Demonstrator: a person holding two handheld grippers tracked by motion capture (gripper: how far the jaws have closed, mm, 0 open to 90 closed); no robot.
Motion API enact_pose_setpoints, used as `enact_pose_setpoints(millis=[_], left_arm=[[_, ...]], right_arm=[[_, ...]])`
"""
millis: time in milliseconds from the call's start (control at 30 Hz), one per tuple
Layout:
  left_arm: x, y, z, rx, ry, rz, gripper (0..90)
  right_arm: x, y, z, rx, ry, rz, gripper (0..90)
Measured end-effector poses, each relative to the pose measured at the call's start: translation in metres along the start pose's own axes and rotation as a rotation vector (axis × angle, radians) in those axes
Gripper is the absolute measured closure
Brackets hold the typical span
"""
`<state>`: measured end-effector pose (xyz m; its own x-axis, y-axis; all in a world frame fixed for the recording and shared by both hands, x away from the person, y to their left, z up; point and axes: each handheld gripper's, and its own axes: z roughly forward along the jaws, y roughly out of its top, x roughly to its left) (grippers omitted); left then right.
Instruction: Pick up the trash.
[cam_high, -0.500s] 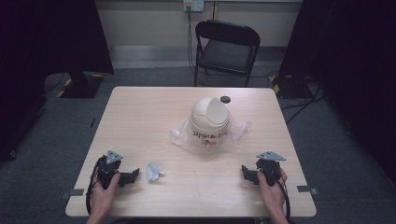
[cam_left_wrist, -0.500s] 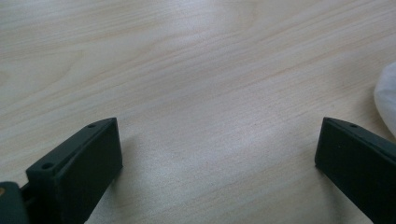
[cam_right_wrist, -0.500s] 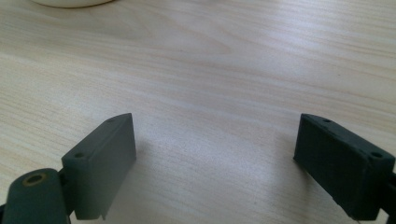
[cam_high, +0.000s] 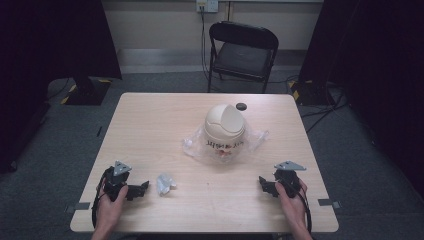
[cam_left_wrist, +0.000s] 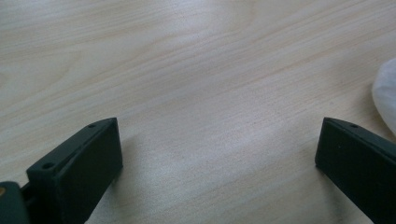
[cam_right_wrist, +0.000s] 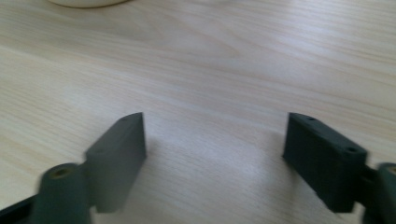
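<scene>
My left gripper (cam_high: 142, 188) rests on the wooden table (cam_high: 150, 130) near the front left, held by a hand, jaws pointing right. In the left gripper view the gripper (cam_left_wrist: 219, 149) stands open over bare wood. A crumpled white wrapper (cam_high: 165, 183) lies just right of its jaws, apart from them, and its edge (cam_left_wrist: 385, 93) shows at the right of that view. My right gripper (cam_high: 263, 184) lies at the front right, jaws pointing left. In the right gripper view the gripper (cam_right_wrist: 215, 140) is open with nothing between the jaws.
A cream domed bin (cam_high: 224, 129) with a swing lid stands mid-table on a clear plastic bag (cam_high: 255, 140); its base (cam_right_wrist: 86, 2) shows at the top of the right gripper view. A small black disc (cam_high: 241, 106) lies behind it. A black folding chair (cam_high: 242, 52) stands beyond the table.
</scene>
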<state>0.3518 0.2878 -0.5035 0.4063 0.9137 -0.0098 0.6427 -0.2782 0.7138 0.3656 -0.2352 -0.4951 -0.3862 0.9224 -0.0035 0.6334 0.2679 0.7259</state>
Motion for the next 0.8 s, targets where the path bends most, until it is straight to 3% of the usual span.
enact_pose_setpoints(millis=[133, 167, 233, 367, 567, 800], left_arm=[[0.0, 0.0, 0.0, -0.002, -0.002, 0.001, 0.1], [0.0, 0.0, 0.0, -0.002, -0.003, 0.002, 0.1], [0.0, 0.0, 0.0, -0.002, -0.003, 0.002, 0.1], [0.0, 0.0, 0.0, -0.002, -0.004, 0.002, 0.1], [0.0, 0.0, 0.0, -0.002, -0.003, 0.002, 0.1], [0.0, 0.0, 0.0, -0.002, -0.004, 0.002, 0.1]], right_arm=[[0.005, 0.005, 0.001, -0.008, 0.007, -0.011, 21.7], [0.01, 0.011, 0.0, -0.013, 0.053, -0.034, 21.6], [0.014, 0.017, -0.002, -0.02, 0.087, -0.048, 21.6], [0.016, 0.027, -0.005, -0.005, 0.16, -0.03, 21.2], [0.025, 0.046, -0.009, -0.034, 0.222, -0.06, 21.0], [0.033, 0.066, -0.011, -0.077, 0.263, -0.087, 21.9]])
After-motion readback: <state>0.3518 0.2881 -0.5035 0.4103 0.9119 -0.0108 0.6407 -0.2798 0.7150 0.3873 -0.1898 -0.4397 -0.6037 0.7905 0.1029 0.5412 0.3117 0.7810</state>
